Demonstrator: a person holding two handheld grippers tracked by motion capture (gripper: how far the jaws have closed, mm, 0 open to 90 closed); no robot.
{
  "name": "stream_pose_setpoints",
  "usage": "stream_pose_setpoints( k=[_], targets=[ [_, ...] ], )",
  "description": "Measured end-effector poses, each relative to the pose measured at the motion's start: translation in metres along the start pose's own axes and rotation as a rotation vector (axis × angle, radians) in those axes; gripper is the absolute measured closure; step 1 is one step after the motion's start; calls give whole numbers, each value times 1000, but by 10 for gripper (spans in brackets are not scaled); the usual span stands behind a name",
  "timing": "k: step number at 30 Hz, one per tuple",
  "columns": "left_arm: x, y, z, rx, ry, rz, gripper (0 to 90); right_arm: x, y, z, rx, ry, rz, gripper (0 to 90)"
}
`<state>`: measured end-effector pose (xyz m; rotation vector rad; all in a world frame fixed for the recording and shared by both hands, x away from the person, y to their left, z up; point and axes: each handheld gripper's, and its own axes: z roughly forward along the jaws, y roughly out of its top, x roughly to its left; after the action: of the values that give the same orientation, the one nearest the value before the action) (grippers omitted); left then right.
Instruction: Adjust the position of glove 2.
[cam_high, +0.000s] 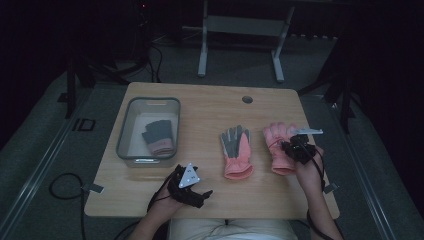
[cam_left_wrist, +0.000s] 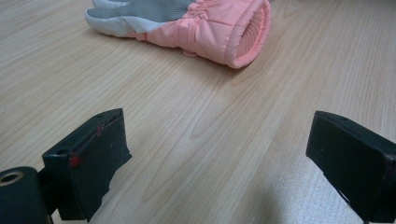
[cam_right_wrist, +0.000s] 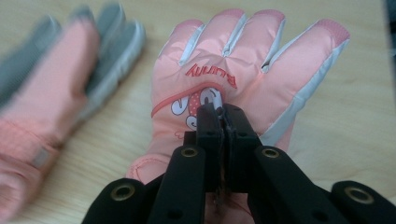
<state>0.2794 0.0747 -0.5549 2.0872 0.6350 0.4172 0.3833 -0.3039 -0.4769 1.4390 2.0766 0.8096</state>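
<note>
Two pink winter gloves lie on the wooden table (cam_high: 210, 107). The middle glove (cam_high: 236, 150) lies grey palm up, its cuff toward me; in the left gripper view this glove (cam_left_wrist: 219, 28) sits ahead, cuff opening turned to the camera. My left gripper (cam_high: 199, 184) hovers near the front edge, left of that glove; its jaws (cam_left_wrist: 215, 158) stand wide open over bare wood. The right glove (cam_high: 278, 137) lies back up, with a printed logo (cam_right_wrist: 211, 77). My right gripper (cam_high: 289, 146) rests on it, jaws (cam_right_wrist: 223, 116) shut and pinching the fabric of this glove (cam_right_wrist: 243, 60).
A clear plastic bin (cam_high: 125, 130) stands at the table's left and holds a grey glove with a pink cuff (cam_high: 159, 136). A round cable hole (cam_high: 247, 99) sits near the far edge. Bare wood lies between the bin and the middle glove. A metal frame (cam_high: 240, 30) stands beyond the table.
</note>
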Motion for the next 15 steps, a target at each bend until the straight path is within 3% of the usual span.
stream_pose_setpoints(
  k=[7,9,15],
  targets=[
    [0,0,0,1,0,3,51,10,27,-34,-81,-11,9,866],
    [0,0,0,0,1,4,50,10,27,-34,-81,-11,9,866],
    [1,0,-1,-6,6,-7,50,28,49,-60,-145,11,-13,865]
  ],
)
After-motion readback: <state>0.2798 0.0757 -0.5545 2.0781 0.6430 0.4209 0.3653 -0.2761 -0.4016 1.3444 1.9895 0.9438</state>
